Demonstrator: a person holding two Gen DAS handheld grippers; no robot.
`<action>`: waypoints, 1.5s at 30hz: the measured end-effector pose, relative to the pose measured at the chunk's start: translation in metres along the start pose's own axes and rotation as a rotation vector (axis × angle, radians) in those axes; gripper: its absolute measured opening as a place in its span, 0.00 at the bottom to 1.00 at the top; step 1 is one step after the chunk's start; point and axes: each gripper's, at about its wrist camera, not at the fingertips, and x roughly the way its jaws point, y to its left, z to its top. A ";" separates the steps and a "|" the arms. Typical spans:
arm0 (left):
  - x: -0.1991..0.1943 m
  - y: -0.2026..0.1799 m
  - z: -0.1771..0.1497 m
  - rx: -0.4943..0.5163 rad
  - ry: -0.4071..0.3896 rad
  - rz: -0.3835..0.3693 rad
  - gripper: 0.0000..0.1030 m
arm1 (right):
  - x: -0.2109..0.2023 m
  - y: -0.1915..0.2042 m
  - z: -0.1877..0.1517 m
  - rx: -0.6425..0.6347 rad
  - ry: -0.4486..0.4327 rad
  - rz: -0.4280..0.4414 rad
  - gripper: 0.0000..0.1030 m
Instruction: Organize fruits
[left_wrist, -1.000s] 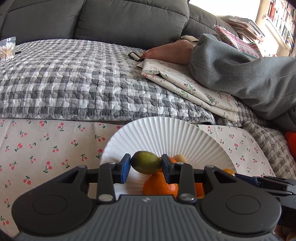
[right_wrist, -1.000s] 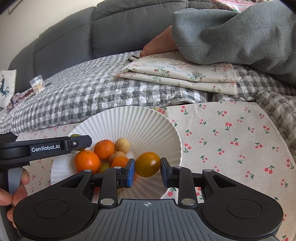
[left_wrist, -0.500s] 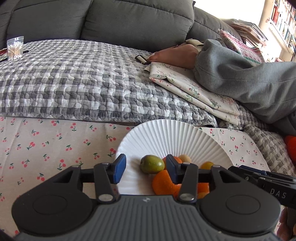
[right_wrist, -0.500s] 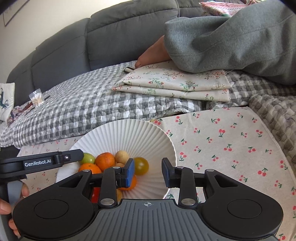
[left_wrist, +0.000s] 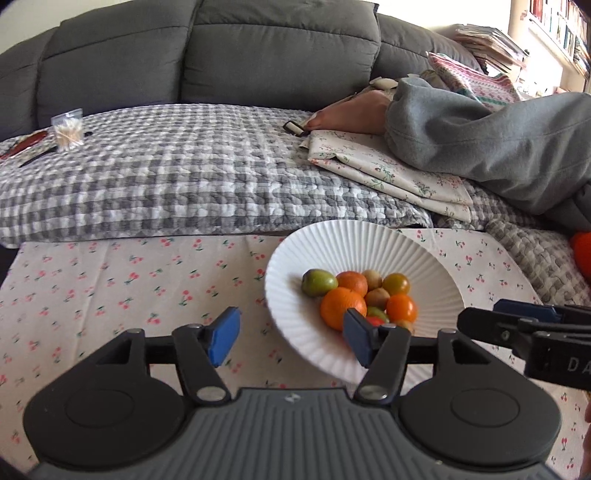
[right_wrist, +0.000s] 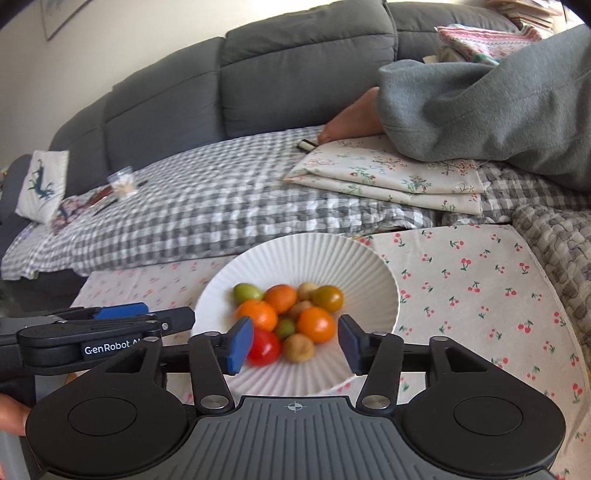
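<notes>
Fruit is gathered in a heap in the middle of a white ribbed plate (left_wrist: 436, 273), which is set on a cherry-print cloth (left_wrist: 110, 288) covering the desk. In the left wrist view, a green fruit (left_wrist: 319, 282) is seen at 10 o'clock of the heap, a large orange (left_wrist: 342, 308) just beside it at 6 o'clock, and a yellow-brown tomato (left_wrist: 396, 283) at 2 o'clock. In the right wrist view, a red tomato (right_wrist: 264, 347) is found at the near edge of the heap, with an orange tomato (right_wrist: 316, 324) beside it.

Both tools are held over the near side of the plate. The jaws of the left tool (left_wrist: 290, 336) are being opened and nothing is gripped between them. The jaws of the right tool (right_wrist: 295, 345) are likewise being opened, with the fruit lying beyond the pads, not pressed by them.

Behind the desk, a grey checked quilt (left_wrist: 166, 177) is spread over a sofa (left_wrist: 258, 55).
</notes>
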 end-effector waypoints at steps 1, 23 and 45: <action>-0.007 0.001 -0.004 -0.001 0.000 0.004 0.61 | -0.005 0.001 -0.002 0.003 0.003 0.008 0.53; -0.114 0.008 -0.059 0.055 -0.099 0.027 0.69 | -0.116 0.051 -0.058 -0.100 -0.086 -0.013 0.73; -0.141 0.006 -0.085 0.050 -0.124 0.085 0.99 | -0.138 0.071 -0.090 -0.116 -0.077 -0.140 1.00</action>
